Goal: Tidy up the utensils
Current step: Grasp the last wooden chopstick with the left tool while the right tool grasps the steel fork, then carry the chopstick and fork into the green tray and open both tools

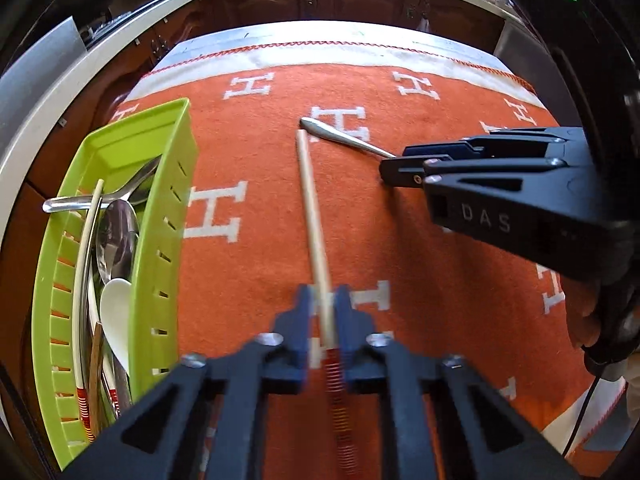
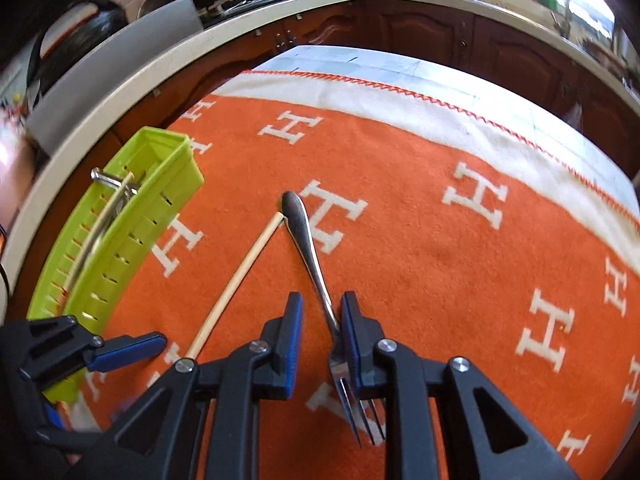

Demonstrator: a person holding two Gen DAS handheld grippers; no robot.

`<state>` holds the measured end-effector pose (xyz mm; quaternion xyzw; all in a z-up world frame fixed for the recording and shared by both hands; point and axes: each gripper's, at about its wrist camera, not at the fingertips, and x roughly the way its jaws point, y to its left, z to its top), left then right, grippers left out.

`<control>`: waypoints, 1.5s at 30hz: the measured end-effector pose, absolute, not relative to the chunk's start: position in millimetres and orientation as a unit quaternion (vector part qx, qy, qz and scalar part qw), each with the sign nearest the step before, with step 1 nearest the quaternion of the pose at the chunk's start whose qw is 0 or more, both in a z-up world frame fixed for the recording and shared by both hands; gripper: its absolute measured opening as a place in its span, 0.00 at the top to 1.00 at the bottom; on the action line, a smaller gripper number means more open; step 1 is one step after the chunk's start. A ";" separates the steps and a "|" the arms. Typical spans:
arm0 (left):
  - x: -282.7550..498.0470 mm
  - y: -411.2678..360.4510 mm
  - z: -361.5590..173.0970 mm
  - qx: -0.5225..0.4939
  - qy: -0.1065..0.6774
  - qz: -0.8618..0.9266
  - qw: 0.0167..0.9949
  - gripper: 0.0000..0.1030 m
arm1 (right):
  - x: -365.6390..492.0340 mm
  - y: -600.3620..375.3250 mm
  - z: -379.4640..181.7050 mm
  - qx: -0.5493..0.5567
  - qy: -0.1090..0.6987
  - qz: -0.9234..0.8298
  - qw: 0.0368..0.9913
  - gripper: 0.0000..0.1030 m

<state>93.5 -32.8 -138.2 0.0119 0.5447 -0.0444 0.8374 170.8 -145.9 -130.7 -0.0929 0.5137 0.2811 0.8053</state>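
My left hand-held gripper (image 1: pixel 324 312) pinches the chopstick (image 1: pixel 314 216) while my right hand-held gripper (image 2: pixel 320 320), spread, straddles the fork (image 2: pixel 320 280); next, closing and carrying both to the green tray (image 1: pixel 168 216).

- Between your left gripper (image 1: pixel 325 312) fingers, the chopstick (image 1: pixel 312 208) is motion-blurred, so contact there is unclear.
- The fork (image 2: pixel 310 248) runs under your right gripper (image 2: pixel 320 320) in the left view, hiding its tines.
- Left of your left gripper, the green tray (image 1: pixel 160 216) is cut off by the frame.

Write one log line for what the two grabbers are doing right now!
left gripper: around chopstick | right gripper: open around fork | green tray: holds utensils
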 end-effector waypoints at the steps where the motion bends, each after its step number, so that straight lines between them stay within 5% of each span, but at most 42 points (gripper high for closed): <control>1: 93.8 -31.1 -138.8 0.007 0.545 -0.045 0.837 0.96 | 170.3 -144.6 -130.9 -0.099 0.513 0.279 0.806 0.81; 6: 93.8 -24.1 -138.9 -0.011 0.551 -0.056 0.833 0.97 | 166.6 -142.0 -129.7 -0.124 0.514 0.252 0.811 0.96; 22: 53.4 56.7 -53.6 -0.024 0.483 -0.033 0.875 0.97 | 130.3 -152.8 -88.7 0.079 0.565 0.260 0.779 0.96; 45: 47.1 152.5 -86.9 -0.078 0.498 0.008 0.863 0.91 | 100.0 -31.5 -81.2 0.159 0.609 0.269 0.729 0.95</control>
